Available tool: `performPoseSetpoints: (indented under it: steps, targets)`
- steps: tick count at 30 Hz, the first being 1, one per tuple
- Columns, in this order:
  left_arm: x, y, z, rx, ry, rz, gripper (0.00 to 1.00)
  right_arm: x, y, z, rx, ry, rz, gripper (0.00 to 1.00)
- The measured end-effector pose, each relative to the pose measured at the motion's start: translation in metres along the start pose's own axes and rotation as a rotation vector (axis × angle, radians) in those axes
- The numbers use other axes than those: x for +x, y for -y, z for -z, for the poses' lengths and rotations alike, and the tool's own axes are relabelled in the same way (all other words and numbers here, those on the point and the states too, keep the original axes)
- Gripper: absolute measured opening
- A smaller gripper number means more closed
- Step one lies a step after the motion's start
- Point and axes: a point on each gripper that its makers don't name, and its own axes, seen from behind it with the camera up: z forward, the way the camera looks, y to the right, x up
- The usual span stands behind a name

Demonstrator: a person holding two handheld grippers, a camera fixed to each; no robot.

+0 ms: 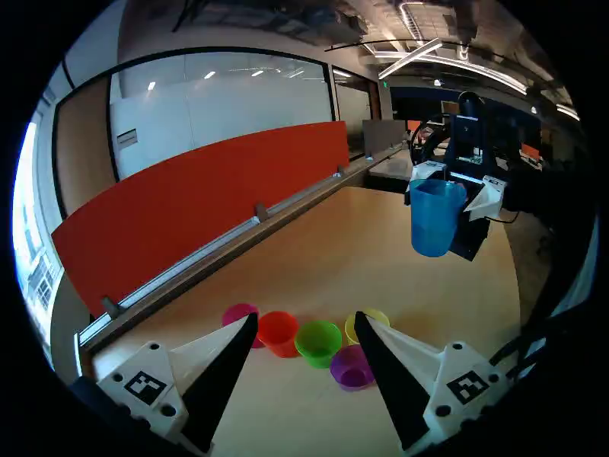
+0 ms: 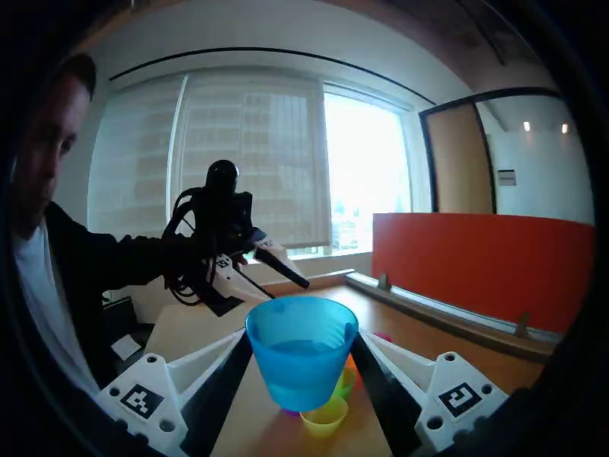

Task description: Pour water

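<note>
A translucent blue cup (image 2: 302, 362) holding water sits upright between the fingers of my right gripper (image 2: 302, 339), which is shut on it. In the left gripper view the same blue cup (image 1: 435, 217) hangs above the far end of the table in the right gripper (image 1: 449, 194). My left gripper (image 1: 304, 318) is open with nothing in it, above several small cups: pink (image 1: 237, 311), orange (image 1: 278, 333), green (image 1: 318, 343), yellow (image 1: 368, 316), purple (image 1: 352, 367). From the right gripper view the yellow cup (image 2: 326, 417) lies just below the blue cup. The left gripper (image 2: 278, 286) is farther off.
The wooden table (image 1: 335, 251) runs along an orange divider panel (image 1: 205, 198) with a metal rail. A person in a dark jacket (image 2: 84, 266) stands at the left, holding the left gripper. Bright windows with blinds (image 2: 251, 167) are behind.
</note>
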Motion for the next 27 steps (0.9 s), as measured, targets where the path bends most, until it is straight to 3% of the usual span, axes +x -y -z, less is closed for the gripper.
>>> performPoseSetpoints:
  steps: [9,21,27]
  targets:
    - [-0.006,-0.001,-0.005,-0.027,0.011,0.012,0.94,0.004,-0.002,0.003,-0.012,0.009,0.021,0.9]
    - [-0.028,0.007,-0.022,-0.033,0.069,-0.026,0.94,0.004,-0.005,0.006,-0.014,0.022,0.029,0.9]
    - [-0.04,0.006,-0.033,-0.054,0.116,-0.042,0.94,0.002,-0.006,0.008,-0.018,0.032,0.035,0.9]
